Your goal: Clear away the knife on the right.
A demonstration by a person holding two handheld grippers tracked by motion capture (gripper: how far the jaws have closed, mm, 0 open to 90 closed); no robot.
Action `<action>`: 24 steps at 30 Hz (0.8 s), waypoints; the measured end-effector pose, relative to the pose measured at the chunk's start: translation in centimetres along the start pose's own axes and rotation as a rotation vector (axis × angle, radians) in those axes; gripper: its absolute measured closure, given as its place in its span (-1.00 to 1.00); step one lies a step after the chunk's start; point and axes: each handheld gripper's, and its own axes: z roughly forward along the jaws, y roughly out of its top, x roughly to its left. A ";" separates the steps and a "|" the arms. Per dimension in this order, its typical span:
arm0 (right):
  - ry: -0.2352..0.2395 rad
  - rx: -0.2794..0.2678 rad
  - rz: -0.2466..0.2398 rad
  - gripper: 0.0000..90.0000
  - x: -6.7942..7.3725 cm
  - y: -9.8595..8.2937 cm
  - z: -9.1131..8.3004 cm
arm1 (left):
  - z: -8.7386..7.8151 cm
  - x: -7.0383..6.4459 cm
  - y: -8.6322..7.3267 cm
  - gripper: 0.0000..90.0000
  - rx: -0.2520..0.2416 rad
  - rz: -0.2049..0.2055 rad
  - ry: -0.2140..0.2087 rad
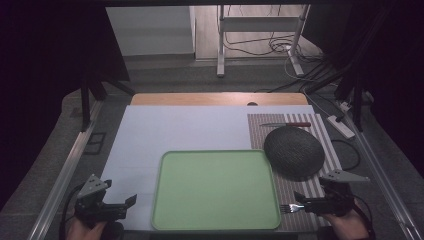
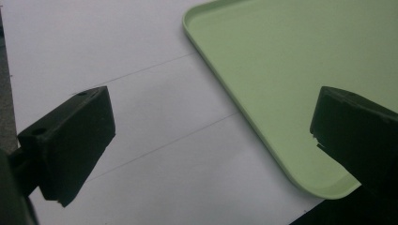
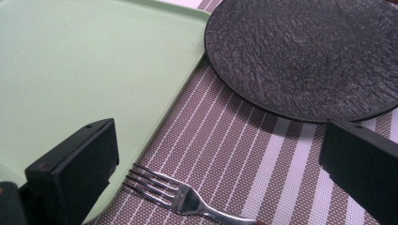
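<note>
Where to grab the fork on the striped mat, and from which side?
Grip the fork across its narrow neck or handle just behind the tines, coming down from above with the jaws straddling its width. It lies flat on the striped mat, so a side approach has nothing to bite. The right gripper is open right over it; the tray edge is close on the tine side.

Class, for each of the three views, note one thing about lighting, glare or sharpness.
High view: dark surroundings, lit white sheet and green tray. Left gripper view: even light, tray edge crisp, no glare. Right gripper view: bright glints on the fork; matte dark plate shows texture.
</note>
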 end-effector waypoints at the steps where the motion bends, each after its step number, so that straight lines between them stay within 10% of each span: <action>1: 0.002 0.002 0.000 -1.00 -0.1 0.0 0.0 | 0.0 0.0 0.0 -0.98 0.001 0.000 0.000; 24: 0.002 0.024 -0.033 -1.00 -1.3 2.0 1.4 | 0.1 0.0 0.0 -0.97 0.011 -0.004 0.002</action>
